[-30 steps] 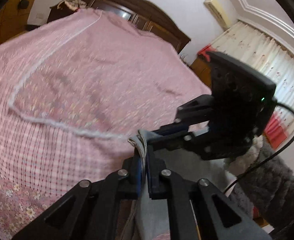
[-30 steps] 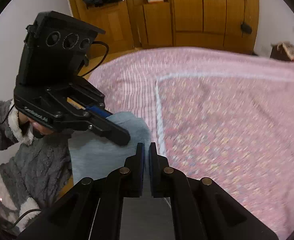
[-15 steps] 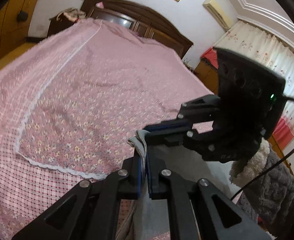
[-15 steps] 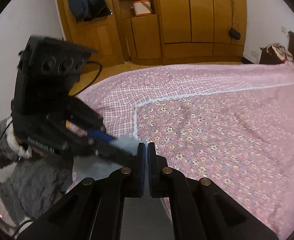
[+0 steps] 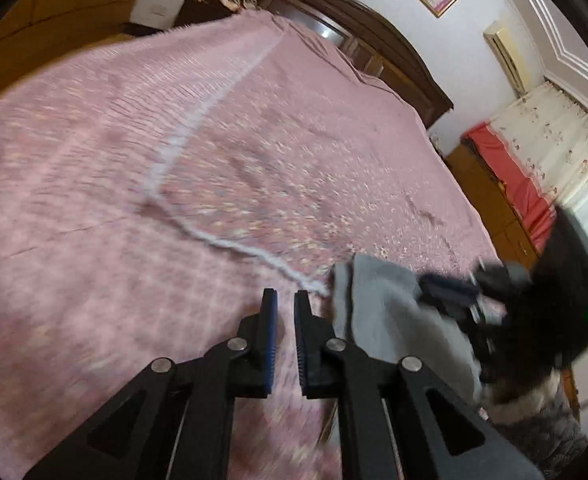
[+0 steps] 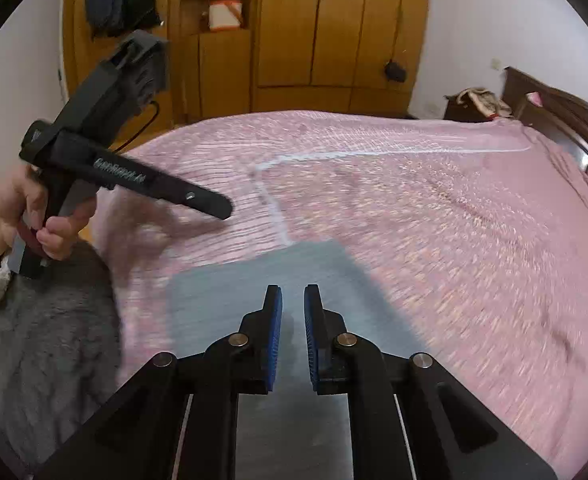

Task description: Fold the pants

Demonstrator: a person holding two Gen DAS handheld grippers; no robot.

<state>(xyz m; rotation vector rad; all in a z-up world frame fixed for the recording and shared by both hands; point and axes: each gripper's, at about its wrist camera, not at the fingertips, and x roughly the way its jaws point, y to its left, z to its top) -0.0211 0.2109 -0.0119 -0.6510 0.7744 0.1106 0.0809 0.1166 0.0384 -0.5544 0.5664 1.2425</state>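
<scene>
The grey pants (image 6: 253, 284) lie folded and flat on the pink bedspread (image 6: 434, 220), close to the near edge of the bed. My right gripper (image 6: 292, 296) hovers just over them; its jaws are opening and no cloth is pinched between the blue pads. In the left wrist view the pants (image 5: 378, 312) sit to the right of my left gripper (image 5: 283, 300), whose pads stand a little apart with only bedspread (image 5: 213, 160) behind them. The right gripper (image 5: 426, 286) shows there as a blur over the pants. The left gripper (image 6: 219, 208) hangs above the bed, left of the pants.
A hand (image 6: 53, 220) and grey fleece sleeve (image 6: 45, 320) hold the left gripper at the bed's near edge. A white lace trim (image 5: 181, 152) crosses the bedspread. A dark headboard (image 5: 354, 28) and wooden wardrobe (image 6: 294, 20) stand beyond the bed.
Both grippers held the pants' edge pinched above the bed; now both have let go and the pants lie on the bedspread. The left gripper has swung left, away from the pants.
</scene>
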